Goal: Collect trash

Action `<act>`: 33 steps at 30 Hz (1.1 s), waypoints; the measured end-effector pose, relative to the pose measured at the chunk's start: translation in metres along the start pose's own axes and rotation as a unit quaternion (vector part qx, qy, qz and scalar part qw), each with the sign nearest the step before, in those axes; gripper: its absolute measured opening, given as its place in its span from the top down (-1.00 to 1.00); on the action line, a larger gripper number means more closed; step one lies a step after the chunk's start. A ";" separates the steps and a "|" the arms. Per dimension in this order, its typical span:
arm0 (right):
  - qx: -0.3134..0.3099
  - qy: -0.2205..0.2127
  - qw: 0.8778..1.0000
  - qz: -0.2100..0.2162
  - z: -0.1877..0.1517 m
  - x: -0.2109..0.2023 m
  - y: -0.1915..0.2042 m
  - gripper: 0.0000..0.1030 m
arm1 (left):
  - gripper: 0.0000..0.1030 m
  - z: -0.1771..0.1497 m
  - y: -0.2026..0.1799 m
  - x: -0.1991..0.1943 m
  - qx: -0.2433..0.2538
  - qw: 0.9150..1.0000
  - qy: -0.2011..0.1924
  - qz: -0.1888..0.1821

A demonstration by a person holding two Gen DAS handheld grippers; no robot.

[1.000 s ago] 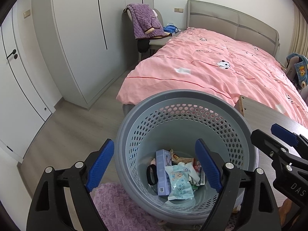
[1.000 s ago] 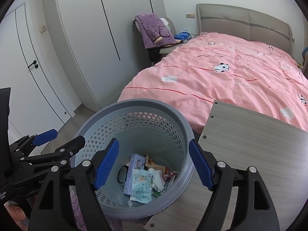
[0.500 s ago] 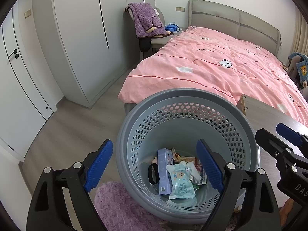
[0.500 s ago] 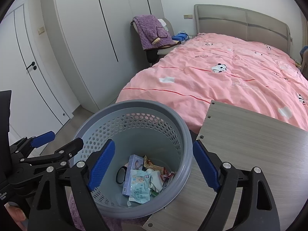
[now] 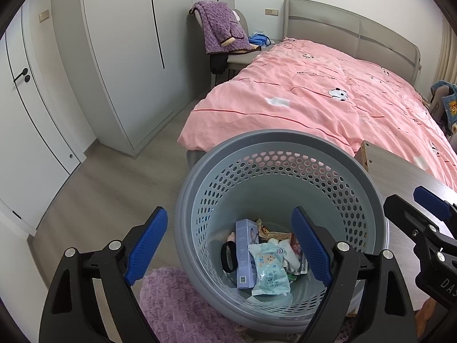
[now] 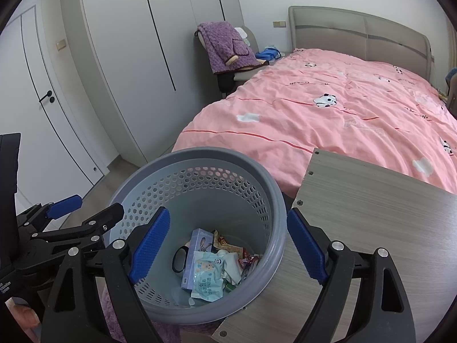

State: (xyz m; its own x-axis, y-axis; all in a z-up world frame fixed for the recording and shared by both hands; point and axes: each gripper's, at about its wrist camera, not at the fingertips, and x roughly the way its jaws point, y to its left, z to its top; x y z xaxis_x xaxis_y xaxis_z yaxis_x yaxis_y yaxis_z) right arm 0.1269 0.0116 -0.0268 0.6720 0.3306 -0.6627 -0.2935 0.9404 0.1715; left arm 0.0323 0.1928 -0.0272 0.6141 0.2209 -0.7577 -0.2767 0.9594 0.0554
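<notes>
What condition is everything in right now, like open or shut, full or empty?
Left gripper: open, holding nothing.
Right gripper: open, holding nothing; jaws just widened.
Basket: upright, trash only at the bottom.
Wardrobe: doors shut.
Door: shut.
Bed: covered by pink quilt.

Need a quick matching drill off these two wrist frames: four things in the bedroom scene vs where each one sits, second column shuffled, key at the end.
Things:
1. wet-wipes pack
2. purple robe
3. pink duvet
4. purple rug

Places:
A. draped over the chair by the wardrobe
B. spread over the bed
C. on the floor beside the basket's base
D. inside the grey basket, on top of the other trash

Pairs: 1-D, 2-A, 3-B, 4-C
</notes>
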 end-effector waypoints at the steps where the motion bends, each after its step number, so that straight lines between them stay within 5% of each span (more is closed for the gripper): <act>1: 0.000 0.000 1.000 0.000 0.000 0.000 0.000 -0.60 | -0.64 0.001 0.000 0.000 0.000 1.000 0.000 0.001; 33: -0.001 0.000 1.000 -0.001 0.000 0.000 0.001 -0.60 | -0.64 0.001 -0.002 -0.002 0.005 1.000 -0.004 0.005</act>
State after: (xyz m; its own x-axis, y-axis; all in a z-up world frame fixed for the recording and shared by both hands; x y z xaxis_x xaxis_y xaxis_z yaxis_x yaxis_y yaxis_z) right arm 0.1268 0.0126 -0.0264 0.6723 0.3294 -0.6630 -0.2944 0.9406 0.1689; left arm 0.0321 0.1901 -0.0252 0.6180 0.2313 -0.7513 -0.2754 0.9589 0.0687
